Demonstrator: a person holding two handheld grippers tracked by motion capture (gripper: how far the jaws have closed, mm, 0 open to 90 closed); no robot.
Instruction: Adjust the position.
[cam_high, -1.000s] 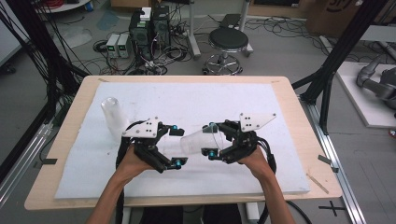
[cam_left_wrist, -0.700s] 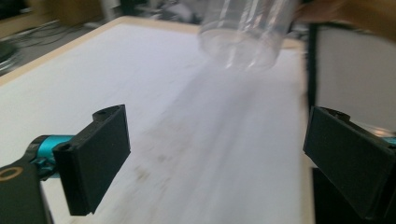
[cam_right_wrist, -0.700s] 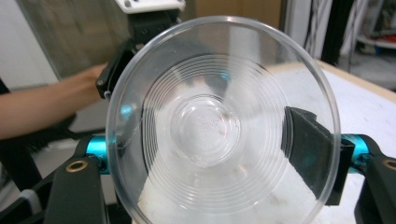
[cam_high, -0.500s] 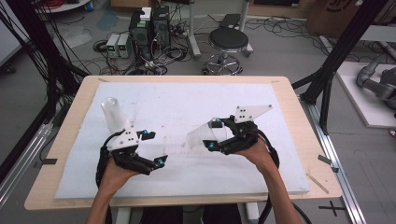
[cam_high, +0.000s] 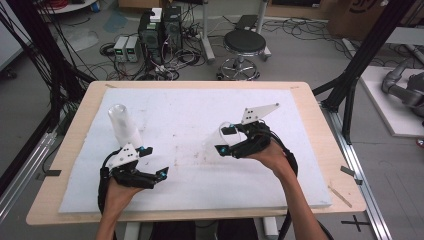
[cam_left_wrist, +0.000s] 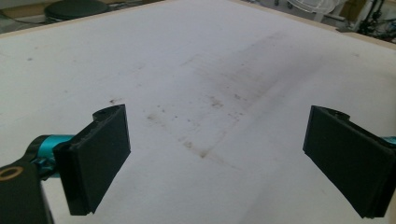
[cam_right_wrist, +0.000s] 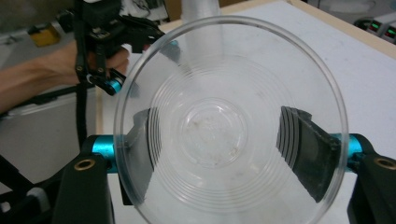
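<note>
Right gripper (cam_high: 223, 142), held above the white foam board (cam_high: 190, 120), clamps a clear plastic cup (cam_right_wrist: 231, 126) between its two black jaws, which have just been closing; the cup's open mouth faces the right gripper view's camera. Left gripper (cam_high: 154, 165), near the board's front left, has its jaws spread wide with nothing between them. A stack of clear cups (cam_high: 123, 124) stands upright just beyond the left gripper.
</note>
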